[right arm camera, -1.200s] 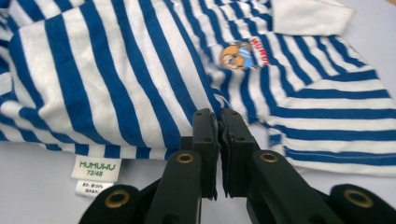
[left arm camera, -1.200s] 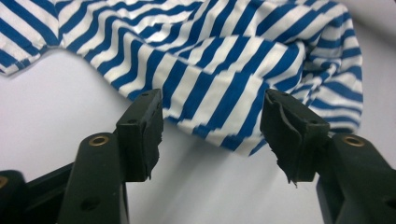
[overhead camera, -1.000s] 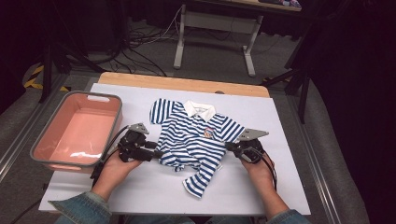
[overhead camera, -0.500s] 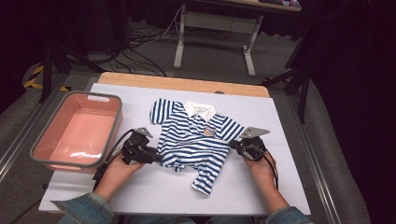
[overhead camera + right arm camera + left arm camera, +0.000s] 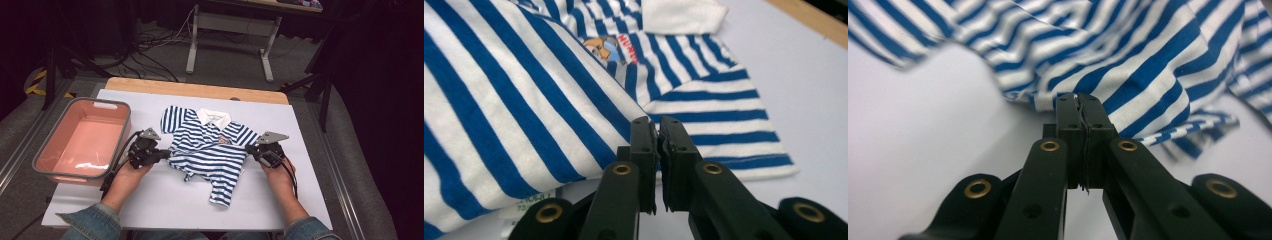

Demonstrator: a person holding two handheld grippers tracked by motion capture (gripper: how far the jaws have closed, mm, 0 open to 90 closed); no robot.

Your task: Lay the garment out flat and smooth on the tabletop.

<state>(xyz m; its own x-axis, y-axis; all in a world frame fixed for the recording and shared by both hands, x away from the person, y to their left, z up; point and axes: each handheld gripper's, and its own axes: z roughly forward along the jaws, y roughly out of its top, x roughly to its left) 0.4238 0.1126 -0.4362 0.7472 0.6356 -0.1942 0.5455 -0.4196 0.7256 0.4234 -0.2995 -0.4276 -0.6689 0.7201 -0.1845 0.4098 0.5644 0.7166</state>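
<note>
A: The left gripper (image 5: 162, 156) has just been closing, and in the left gripper view its jaws are pressed together on the hem edge of the striped shirt (image 5: 1128, 65), cloth pinched at the tips.

B: And the right gripper (image 5: 252, 152)?

A: Clamped as well. In the right gripper view the jaws meet on a fold of the blue-and-white fabric, near the sleeve.

B: Where does the shirt lie?

A: In the middle of the white table sheet (image 5: 310, 150), collar toward the far edge, the lower part bunched and folded toward the near side. It stretches between the two grippers, one at each side.

B: What about the surface itself?

A: A pale sheet over a table; a strip of light wood (image 5: 200, 90) shows along the far edge. A pink tub (image 5: 120, 112) with a grey rim sits at the left edge of the sheet, just beside the left gripper.

B: And the room?

A: Dark. Grey floor beyond the table, black cables (image 5: 150, 65) strewn across it, and a grey metal stand (image 5: 230, 30) farther back.
</note>
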